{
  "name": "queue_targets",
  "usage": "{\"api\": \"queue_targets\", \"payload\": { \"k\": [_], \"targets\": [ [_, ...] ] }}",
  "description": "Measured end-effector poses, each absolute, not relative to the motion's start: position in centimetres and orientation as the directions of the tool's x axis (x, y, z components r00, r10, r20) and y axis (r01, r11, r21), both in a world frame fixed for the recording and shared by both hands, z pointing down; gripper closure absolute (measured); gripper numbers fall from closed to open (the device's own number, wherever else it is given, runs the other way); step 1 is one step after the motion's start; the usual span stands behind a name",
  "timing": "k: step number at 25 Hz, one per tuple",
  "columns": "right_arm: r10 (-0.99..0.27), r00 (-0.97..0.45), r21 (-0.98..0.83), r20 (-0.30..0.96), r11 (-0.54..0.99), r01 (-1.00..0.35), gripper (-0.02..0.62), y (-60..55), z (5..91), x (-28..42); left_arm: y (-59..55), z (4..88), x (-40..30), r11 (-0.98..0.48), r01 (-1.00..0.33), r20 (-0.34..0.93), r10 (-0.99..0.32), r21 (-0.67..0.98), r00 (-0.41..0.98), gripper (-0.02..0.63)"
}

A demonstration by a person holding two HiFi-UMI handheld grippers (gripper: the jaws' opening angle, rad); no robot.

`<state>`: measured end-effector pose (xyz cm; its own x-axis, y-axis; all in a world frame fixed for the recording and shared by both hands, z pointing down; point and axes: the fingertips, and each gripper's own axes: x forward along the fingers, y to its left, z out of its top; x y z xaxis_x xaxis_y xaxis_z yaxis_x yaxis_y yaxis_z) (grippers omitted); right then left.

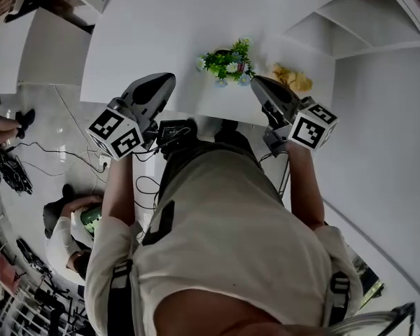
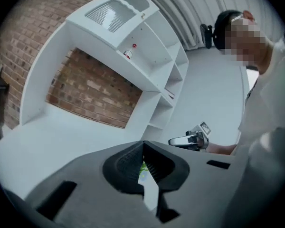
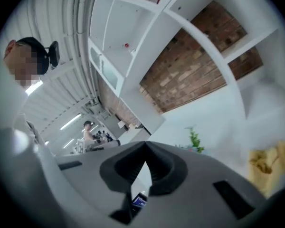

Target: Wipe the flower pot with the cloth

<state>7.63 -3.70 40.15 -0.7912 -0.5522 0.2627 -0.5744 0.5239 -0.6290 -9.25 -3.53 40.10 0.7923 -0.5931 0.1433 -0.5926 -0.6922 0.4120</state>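
1. The flower pot stands on the white table, close to its near edge. Green leaves and pale blossoms hide most of the vessel from above
2. The yellow cloth lies crumpled on the table just right of the flower pot, apart from it, with nothing holding it. This fits a cloth about to be picked up as well as one laid down after wiping
3. The left gripper hangs left of the flower pot, over the table's near edge. Its jaws are pressed together on nothing, and only a sliver of green shows through the slit behind them
4. The right gripper hovers just right of the flower pot, between it and the cloth, jaws also closed and empty. With the 2 grippers flanking the flower pot and roughly level, this looks like a carrying pose, not a grip
5. Behind and right of the flower pot rises a white shelf unit, with a brick wall beyond. Far to its left, on the floor, are cables and a seated person
6. Nothing lies between the right gripper and the cloth. The overhanging blossoms would likely force a wipe from the side
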Motion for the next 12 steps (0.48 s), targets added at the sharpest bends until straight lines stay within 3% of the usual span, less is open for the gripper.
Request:
{"api": "queue_targets", "payload": {
  "k": [6, 12],
  "targets": [
    [-0.408, -0.882, -0.656, 0.236, 0.603, -0.454, 0.584, -0.5, 39.7, -0.8, -1.2, 38.8, -9.0, -0.671, -0.352, -0.066, -0.514, 0.652, 0.855, 0.586],
    [-0.379, -0.893, -0.665, 0.243, 0.605, -0.438, 0.584, 2.1, 39.7, -4.2, 2.1, 37.3, -10.5, -0.654, -0.047, -0.291, -0.398, 0.755, 0.87, 0.586]
  ]
}}
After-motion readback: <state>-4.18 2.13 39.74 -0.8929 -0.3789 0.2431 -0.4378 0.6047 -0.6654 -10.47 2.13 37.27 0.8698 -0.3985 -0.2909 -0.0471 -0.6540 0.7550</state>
